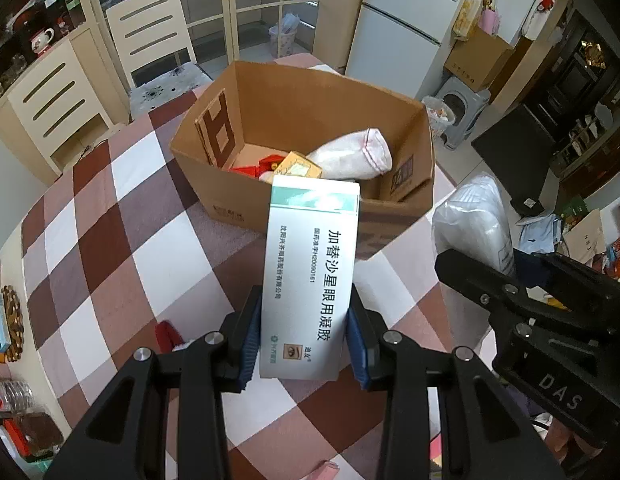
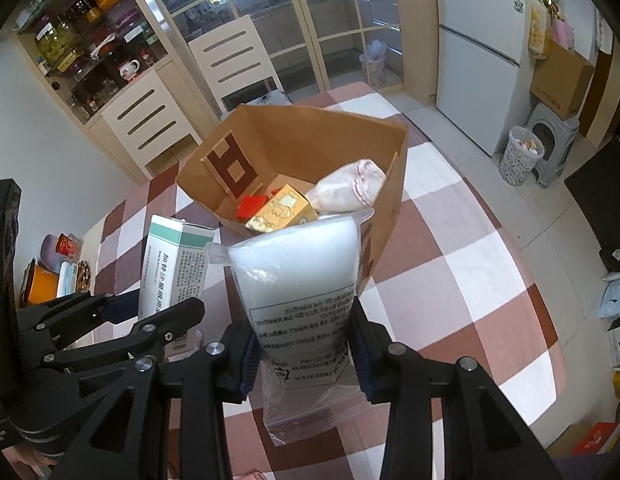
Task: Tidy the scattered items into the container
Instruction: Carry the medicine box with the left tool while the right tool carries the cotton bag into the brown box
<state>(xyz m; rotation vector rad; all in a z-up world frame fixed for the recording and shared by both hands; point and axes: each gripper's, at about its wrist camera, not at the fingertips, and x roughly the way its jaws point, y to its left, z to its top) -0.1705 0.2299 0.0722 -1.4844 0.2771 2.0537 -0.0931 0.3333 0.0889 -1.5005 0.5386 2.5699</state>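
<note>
An open cardboard box [image 1: 310, 96] [image 2: 310, 136] stands on the checked tablecloth; inside lie a rolled white cloth [image 1: 353, 154] [image 2: 349, 190], a yellow carton [image 1: 300, 166] [image 2: 282, 210] and something red [image 2: 252, 204]. My left gripper [image 1: 306, 336] is shut on a white and green medicine box [image 1: 310, 280], held upright just short of the cardboard box's near wall; it also shows in the right wrist view [image 2: 172, 264]. My right gripper [image 2: 304, 344] is shut on a clear plastic bag of white cotton pads [image 2: 302, 280], also visible in the left wrist view [image 1: 473, 224].
The table [image 2: 449, 264] has a brown, pink and white checked cloth. A red item [image 1: 166, 334] lies near my left gripper. Tins and packets [image 2: 62, 264] sit at the table's left edge. A chair [image 1: 154, 36], cabinet [image 2: 142, 120] and fridge [image 2: 477, 52] stand beyond.
</note>
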